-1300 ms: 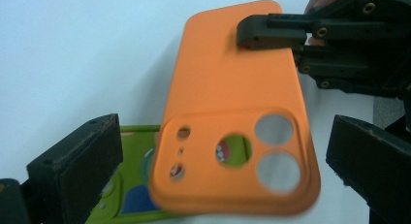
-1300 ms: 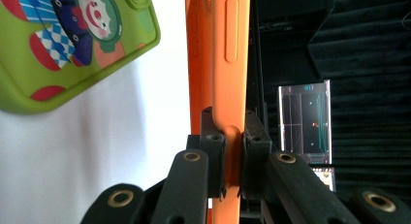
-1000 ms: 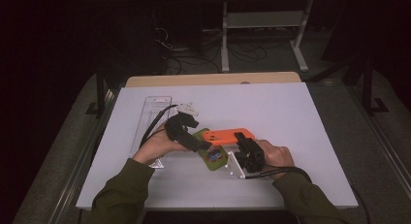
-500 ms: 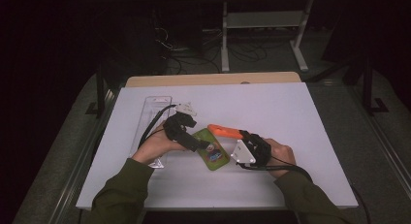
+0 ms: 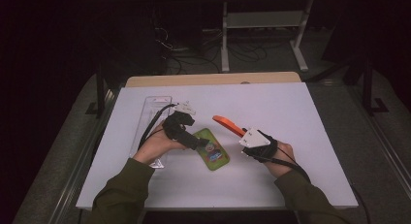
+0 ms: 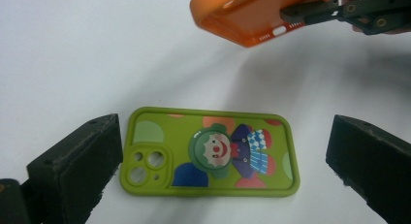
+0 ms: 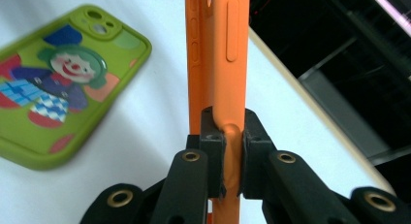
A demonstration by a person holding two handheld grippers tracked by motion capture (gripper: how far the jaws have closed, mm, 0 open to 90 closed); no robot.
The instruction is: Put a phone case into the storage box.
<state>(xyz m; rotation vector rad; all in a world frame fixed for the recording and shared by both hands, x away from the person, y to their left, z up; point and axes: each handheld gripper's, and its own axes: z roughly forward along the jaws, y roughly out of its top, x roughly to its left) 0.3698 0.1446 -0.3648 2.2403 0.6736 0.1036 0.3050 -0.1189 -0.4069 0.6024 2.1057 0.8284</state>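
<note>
A green phone case (image 5: 212, 149) with a clown picture lies flat on the white table (image 5: 291, 112); it shows too as the green case (image 6: 211, 152) and the green case (image 7: 58, 83). My left gripper (image 5: 194, 142) hovers at its left end, open, with the jaws wide apart on either side of the case (image 6: 213, 166). An orange phone case (image 5: 229, 125) is lifted off the table, pinched at one edge by my right gripper (image 5: 248, 136). The jaws of that gripper (image 7: 227, 158) squeeze the orange case (image 7: 215, 64) so that its rim bulges. The orange case (image 6: 252, 15) hangs above the green one.
A clear plastic tray (image 5: 156, 118) lies at the left of the table, under my left forearm's cable. A wooden strip (image 5: 213, 79) borders the table's far edge. Beyond it are a dark floor, cables and a white stand (image 5: 264, 35).
My right gripper has drawn the orange case rightward and up, off the green case. My left gripper stays over the green case's left end.
</note>
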